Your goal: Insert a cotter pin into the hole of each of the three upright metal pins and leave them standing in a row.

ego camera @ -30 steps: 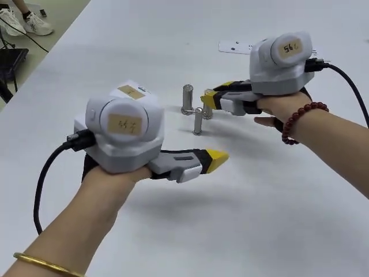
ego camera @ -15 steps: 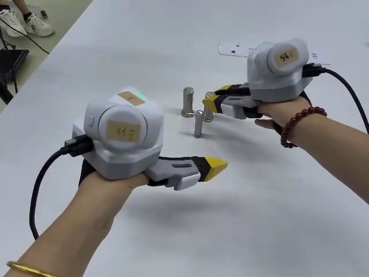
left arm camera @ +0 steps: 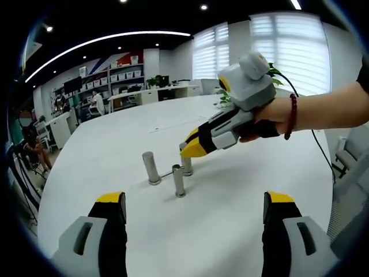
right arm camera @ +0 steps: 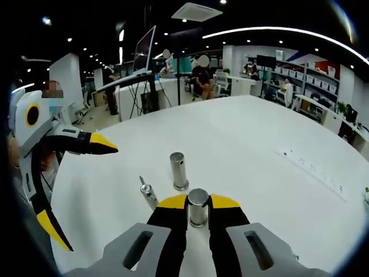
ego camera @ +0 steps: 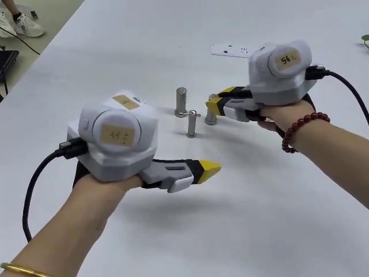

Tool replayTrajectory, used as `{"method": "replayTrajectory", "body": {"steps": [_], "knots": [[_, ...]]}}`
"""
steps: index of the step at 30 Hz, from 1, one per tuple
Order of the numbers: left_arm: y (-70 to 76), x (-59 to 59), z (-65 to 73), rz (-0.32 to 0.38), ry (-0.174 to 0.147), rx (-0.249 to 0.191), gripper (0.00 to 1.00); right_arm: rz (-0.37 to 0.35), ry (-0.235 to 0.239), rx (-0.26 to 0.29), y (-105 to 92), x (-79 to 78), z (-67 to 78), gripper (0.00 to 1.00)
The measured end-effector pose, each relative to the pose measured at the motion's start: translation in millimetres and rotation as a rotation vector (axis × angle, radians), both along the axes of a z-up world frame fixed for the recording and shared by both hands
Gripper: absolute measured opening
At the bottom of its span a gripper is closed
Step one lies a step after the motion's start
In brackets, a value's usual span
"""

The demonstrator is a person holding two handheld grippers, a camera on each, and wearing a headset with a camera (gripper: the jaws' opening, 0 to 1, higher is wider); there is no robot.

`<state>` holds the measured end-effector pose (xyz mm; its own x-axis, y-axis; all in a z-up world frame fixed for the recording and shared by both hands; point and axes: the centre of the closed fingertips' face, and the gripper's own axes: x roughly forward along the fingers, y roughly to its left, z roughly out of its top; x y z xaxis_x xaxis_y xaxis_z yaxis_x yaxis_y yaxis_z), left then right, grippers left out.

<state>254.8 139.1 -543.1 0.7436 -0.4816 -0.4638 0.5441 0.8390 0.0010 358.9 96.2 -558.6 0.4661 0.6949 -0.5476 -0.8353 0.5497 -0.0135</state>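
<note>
Since a second ago, the right-hand metal pin (ego camera: 211, 117) has been drawn a little further from the other two. Nearest the person, the left gripper (ego camera: 209, 168) hovers over the white tabletop (ego camera: 259, 202), its jaws wide apart and holding nothing. Beyond it the leftmost pin (ego camera: 181, 101) stands upright. Just beside that is the middle pin (ego camera: 191, 123), with a thin cotter pin (ego camera: 196, 114) poking out near its top. The right gripper (ego camera: 214, 105) has its jaws clamped on the right-hand metal pin, which is upright.
</note>
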Motion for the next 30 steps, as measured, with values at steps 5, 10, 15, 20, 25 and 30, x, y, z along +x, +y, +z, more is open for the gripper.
{"method": "replayTrajectory", "body": {"steps": [5,10,15,20,25,30], "knots": [[1.9,1.1,0.6,0.004,-0.004,0.0,0.99,-0.027,0.003,-0.003,-13.1,-10.8,1.4,0.08],[0.2,1.8,2.1,0.0,-0.01,-0.005,0.99,-0.032,0.007,-0.016,-21.9,-26.0,2.3,0.08],[-4.7,1.1,5.1,-0.019,-0.028,0.007,0.98,-0.025,0.002,-0.035,-28.2,-36.1,3.3,0.08],[-10.7,0.3,6.6,-0.041,-0.034,0.007,0.98,-0.016,0.001,-0.045,-31.5,-51.0,5.5,0.08],[-12.3,-1.2,5.7,-0.044,-0.024,0.002,0.98,-0.016,0.01,-0.036,-34.0,-58.7,4.6,0.08],[-10.9,-1.9,3.2,-0.042,-0.009,0.0,0.97,-0.011,0.013,-0.039,-34.7,-69.6,4.6,0.08]]}}
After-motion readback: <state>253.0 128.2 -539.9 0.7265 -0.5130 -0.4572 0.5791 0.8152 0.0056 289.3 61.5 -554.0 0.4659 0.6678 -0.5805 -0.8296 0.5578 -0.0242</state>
